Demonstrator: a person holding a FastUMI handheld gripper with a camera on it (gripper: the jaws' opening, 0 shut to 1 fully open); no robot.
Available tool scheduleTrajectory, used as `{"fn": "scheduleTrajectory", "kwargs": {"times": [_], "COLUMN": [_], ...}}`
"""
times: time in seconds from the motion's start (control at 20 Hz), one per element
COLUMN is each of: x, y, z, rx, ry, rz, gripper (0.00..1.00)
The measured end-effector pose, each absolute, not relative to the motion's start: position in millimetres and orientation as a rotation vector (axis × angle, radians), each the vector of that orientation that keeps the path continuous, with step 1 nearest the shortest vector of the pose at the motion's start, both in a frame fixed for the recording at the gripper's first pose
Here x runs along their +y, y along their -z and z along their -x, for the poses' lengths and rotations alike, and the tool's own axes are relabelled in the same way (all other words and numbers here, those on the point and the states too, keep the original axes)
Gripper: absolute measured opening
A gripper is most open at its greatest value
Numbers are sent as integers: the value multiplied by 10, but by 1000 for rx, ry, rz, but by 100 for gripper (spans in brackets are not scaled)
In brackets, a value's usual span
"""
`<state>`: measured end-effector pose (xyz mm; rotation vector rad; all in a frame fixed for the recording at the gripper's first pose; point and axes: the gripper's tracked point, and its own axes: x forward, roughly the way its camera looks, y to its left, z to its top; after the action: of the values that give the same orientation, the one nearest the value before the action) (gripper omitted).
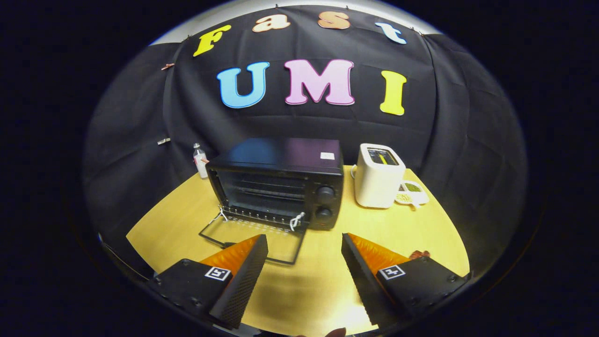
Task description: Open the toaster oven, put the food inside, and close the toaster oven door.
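gripper (304, 243) spread wide, empty, above the table (398, 234). toaster oven (281, 182) just ahead, door (255, 241) dropped flat toward the fingers. white toaster (378, 175) beside it; small bottle (200, 160) behind.

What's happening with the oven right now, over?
Gripper fingers open, holding nothing. Black toaster oven ahead, glass door folded down flat on the yellow table. Path to oven looks clear.
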<state>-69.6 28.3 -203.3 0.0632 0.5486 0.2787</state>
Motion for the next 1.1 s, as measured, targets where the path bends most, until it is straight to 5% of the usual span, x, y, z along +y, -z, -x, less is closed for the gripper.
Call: {"fn": "scheduleTrajectory", "kwargs": {"times": [0.5, 0.9, 1.1], "x": [-1235, -1441, -1411], "y": [2612, 3403, 3608], "z": [550, 459, 436], "rx": [881, 1165, 1281], "ry": [-312, -441, -495], "rz": [-178, -285, -337], "gripper": [98, 96, 72]}}
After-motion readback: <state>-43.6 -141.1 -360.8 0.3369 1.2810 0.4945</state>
